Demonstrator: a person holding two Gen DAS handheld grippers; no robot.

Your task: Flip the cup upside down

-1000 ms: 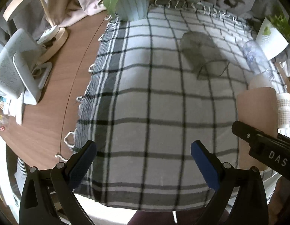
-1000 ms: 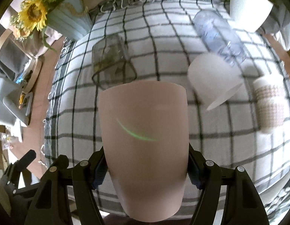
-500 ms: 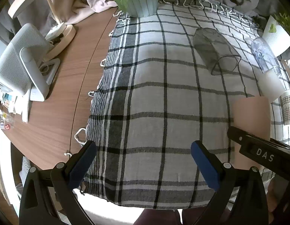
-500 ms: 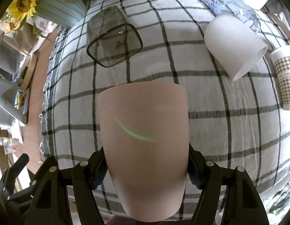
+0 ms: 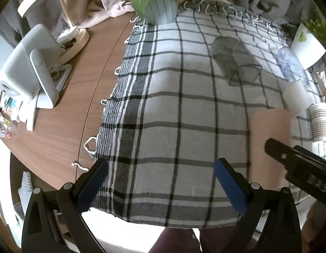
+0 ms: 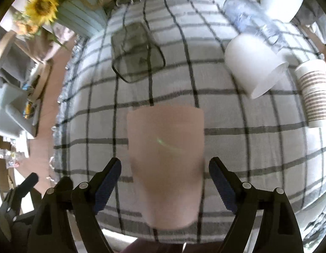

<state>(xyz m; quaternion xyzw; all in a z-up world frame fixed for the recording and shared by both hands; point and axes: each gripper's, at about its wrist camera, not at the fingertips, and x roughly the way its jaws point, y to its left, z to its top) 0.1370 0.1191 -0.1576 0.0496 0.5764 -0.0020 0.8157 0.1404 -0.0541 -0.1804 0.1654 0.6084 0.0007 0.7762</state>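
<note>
A pale pink cup (image 6: pixel 166 164) stands on the checked cloth (image 6: pixel 247 147) with its wide end toward the far side, blurred in the right wrist view. My right gripper (image 6: pixel 165 181) is open, its blue pads on either side of the cup with a gap on both sides. The cup also shows in the left wrist view (image 5: pixel 268 143) at the right, partly behind the right gripper's black finger (image 5: pixel 298 164). My left gripper (image 5: pixel 160 183) is open and empty over the cloth's near edge.
A smoky glass (image 6: pixel 135 52), a white cup (image 6: pixel 253 67) and a clear bottle (image 6: pixel 249 19) lie on their sides on the cloth. A striped paper cup (image 6: pixel 314 97) is at the right. A sunflower vase (image 5: pixel 160 4), a white planter (image 5: pixel 308 46) and a fan (image 5: pixel 30 67) are around the edges.
My right gripper has opened and let go of the pink cup, which now sits lower between the pads. Both cameras have shifted a little.
</note>
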